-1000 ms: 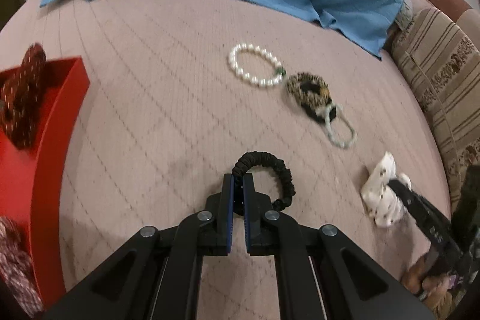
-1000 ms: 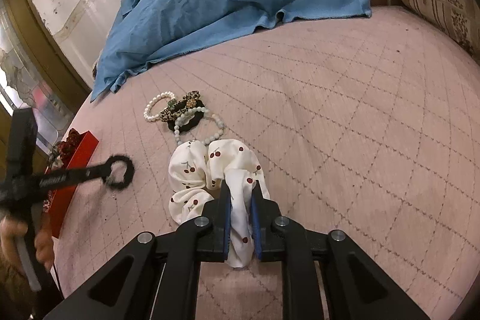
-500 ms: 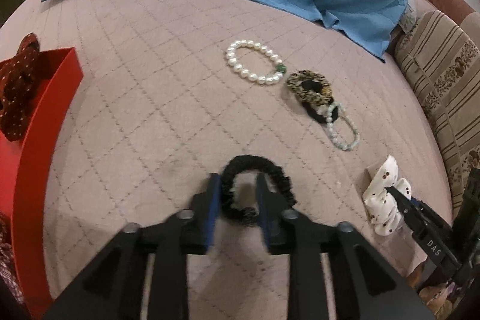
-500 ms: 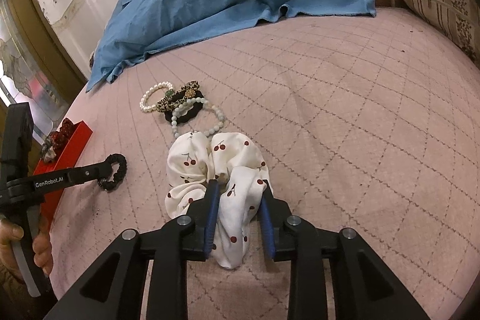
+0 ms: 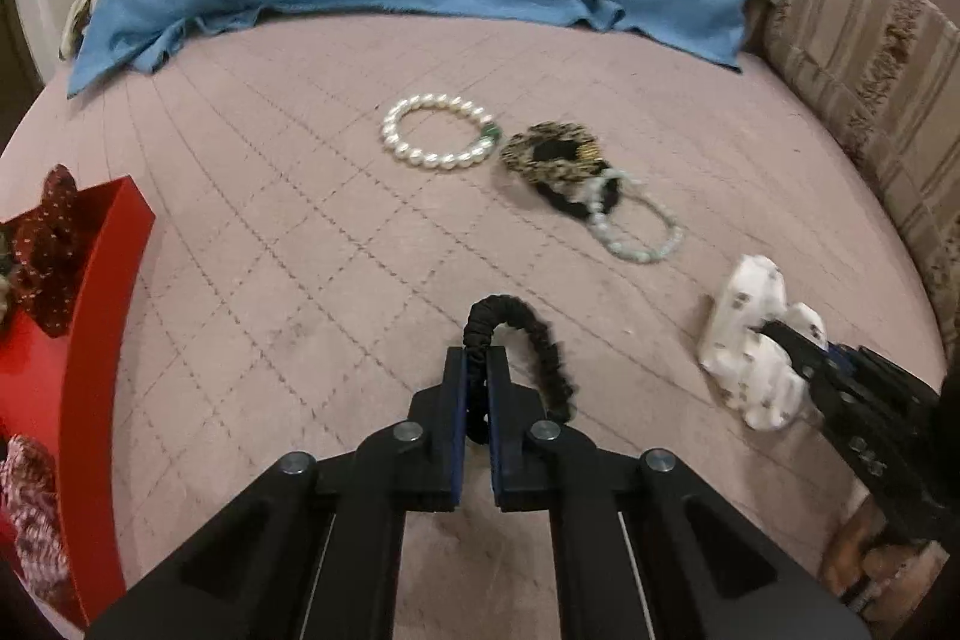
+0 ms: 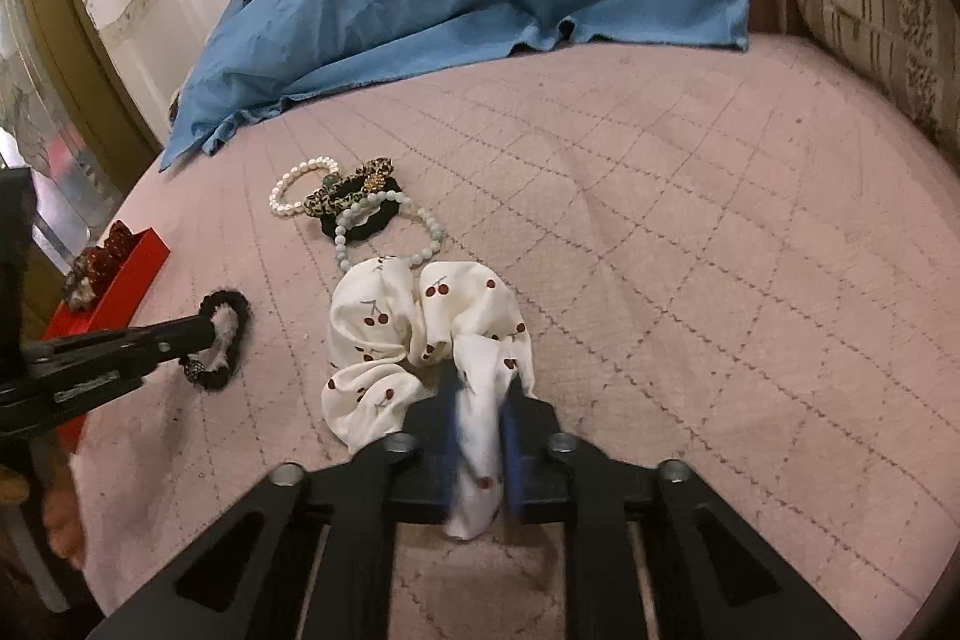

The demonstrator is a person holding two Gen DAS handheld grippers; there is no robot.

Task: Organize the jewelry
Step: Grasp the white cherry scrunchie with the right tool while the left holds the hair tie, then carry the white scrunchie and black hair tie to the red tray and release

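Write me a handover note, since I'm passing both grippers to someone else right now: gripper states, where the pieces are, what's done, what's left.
Left gripper: shut on the black scrunchie.
Right gripper: shut on the cherry-print scrunchie.
Both scrunchies are on the pink bedspread, not yet carried over.
Red tray, on the left, already holds a few scrunchies.
Left on the bedspread: pearl bracelet, leopard scrunchie on a black hair tie, pale green bead bracelet.
Next, probably: take both held scrunchies to the tray, then the rest.
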